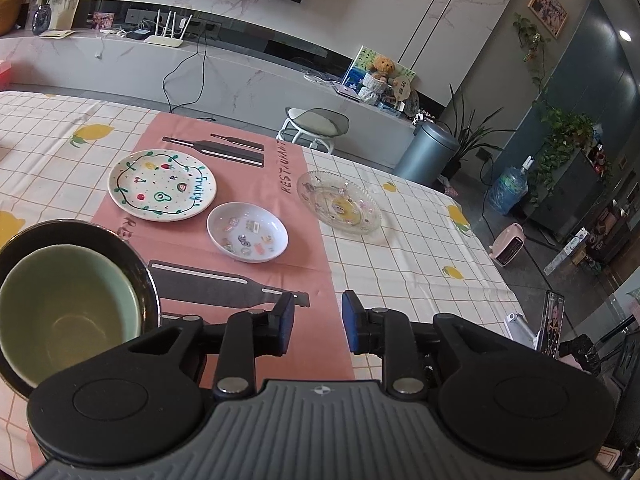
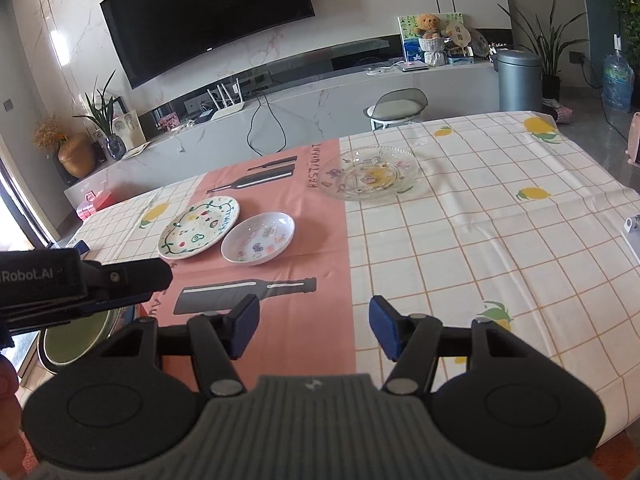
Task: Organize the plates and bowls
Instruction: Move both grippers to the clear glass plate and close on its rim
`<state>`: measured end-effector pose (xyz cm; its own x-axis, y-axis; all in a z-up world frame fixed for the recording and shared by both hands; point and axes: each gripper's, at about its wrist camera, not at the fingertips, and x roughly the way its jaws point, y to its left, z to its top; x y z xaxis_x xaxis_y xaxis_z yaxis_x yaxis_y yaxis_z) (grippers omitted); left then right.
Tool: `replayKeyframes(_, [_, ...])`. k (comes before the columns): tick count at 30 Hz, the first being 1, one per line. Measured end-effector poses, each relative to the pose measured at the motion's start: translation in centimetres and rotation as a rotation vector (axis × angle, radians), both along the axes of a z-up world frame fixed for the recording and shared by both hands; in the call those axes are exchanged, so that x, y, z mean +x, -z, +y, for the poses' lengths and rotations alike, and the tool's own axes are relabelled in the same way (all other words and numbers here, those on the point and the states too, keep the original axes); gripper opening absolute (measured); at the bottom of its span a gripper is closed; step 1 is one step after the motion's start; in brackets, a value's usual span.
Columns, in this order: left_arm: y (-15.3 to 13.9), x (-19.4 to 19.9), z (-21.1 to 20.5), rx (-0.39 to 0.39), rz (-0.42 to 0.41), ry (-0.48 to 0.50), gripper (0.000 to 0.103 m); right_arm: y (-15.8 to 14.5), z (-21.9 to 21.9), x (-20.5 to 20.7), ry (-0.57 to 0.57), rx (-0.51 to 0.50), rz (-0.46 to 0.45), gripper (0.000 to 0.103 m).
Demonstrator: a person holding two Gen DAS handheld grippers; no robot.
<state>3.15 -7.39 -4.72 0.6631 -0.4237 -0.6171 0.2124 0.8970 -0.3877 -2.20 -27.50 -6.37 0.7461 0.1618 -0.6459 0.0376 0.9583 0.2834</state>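
Note:
A green bowl (image 1: pixel 68 304) sits nested in a dark bowl (image 1: pixel 132 252) at the near left of the table. Farther off on the pink runner (image 1: pixel 308 248) lie a white fruit-painted plate (image 1: pixel 162 185) and a small white dish (image 1: pixel 247 231). A clear glass plate (image 1: pixel 339 201) rests to their right on the checked cloth. My left gripper (image 1: pixel 318 326) hovers open over the runner, right of the nested bowls, nothing between its pads. My right gripper (image 2: pixel 312 326) stands open wider above the runner's edge, also empty. From the right wrist, the left gripper (image 2: pixel 120 286) reaches over the nested bowls (image 2: pixel 80 340).
The table's far edge faces a stool (image 1: pixel 316 124) and a marble TV bench (image 2: pixel 360 88). The table's right edge (image 1: pixel 496 264) drops to the floor, where a grey bin (image 1: pixel 426 152) and a small pink heater (image 1: pixel 508 246) stand. A hand shows at the left border (image 2: pixel 8 400).

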Motion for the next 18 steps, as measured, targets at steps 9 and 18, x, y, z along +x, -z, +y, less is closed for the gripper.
replayKeyframes(9, [1.3,4.7,-3.1,-0.004,0.043,-0.042,0.035,0.8,-3.0,3.0,0.045,0.052,0.02,0.061])
replayKeyframes(18, [3.8,10.5,-4.7,-0.127,0.083,-0.15,0.035,2.5,-7.4,8.4,0.149,0.156,0.002,0.05])
